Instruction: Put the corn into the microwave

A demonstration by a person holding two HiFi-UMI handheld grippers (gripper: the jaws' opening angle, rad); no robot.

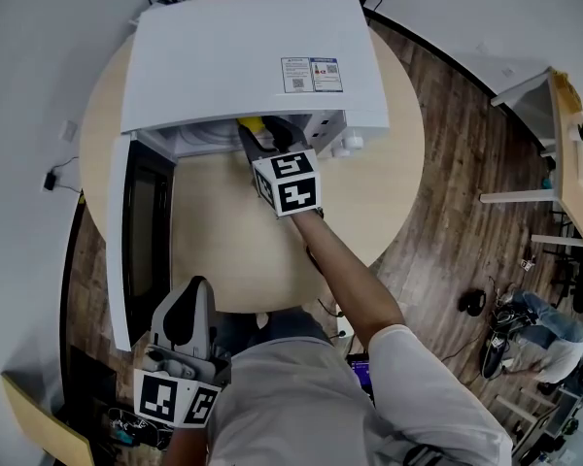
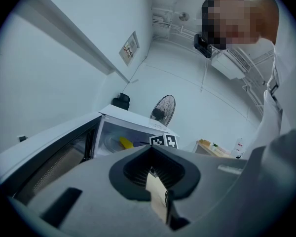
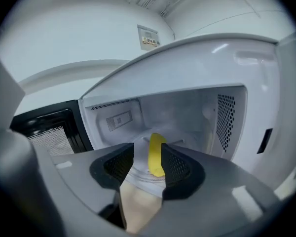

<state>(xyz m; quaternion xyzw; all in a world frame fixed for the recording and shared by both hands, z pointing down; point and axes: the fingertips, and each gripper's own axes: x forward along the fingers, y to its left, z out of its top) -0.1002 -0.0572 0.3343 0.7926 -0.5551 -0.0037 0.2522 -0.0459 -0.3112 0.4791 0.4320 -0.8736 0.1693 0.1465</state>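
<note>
Nearest the head camera is the person's white shirt. Just left of it the left gripper hangs at the near edge of the round wooden table, below the microwave door's free edge. Its jaws are clenched on nothing. The right forearm reaches across the table to the right gripper, whose marker cube sits over the middle of the tabletop while its jaws poke at the mouth of the white microwave. That microwave stands along the table's far edge, with its door swung wide to the left. A yellow tip of the corn shows just inside the opening, between the jaw tips. From the left gripper view, the left gripper has its tips meeting and only bare tabletop showing through the hollow behind them. Beyond are the open door, the corn inside the microwave, the right gripper's marker cube and a fan. From the right gripper view, the right gripper stands released, with its jaws apart. The corn lies beyond them on the glass turntable at the middle of the cavity floor. It points towards the back wall, and neither pad presses on it.
</note>
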